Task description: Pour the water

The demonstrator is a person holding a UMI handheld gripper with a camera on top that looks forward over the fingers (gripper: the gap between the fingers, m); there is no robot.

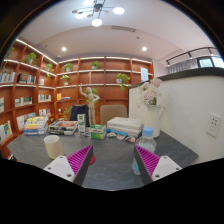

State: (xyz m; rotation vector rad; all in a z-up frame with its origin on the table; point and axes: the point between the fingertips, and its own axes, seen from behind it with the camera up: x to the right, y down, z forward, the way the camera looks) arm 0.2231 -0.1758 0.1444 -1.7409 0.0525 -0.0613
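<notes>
1. Gripper view is showing me the gripper [113,165] hovering above the grey table [110,153], its fingers [78,160] spread wide and gripping nothing.
2. I am spotting a clear bottle [148,139] just ahead of the right finger, apart from it, and a pale cup [53,146] just beyond the left finger.
3. I am judging the pour as not yet begun: the approach, the grasp, the lift and the tilt all lie ahead.
</notes>
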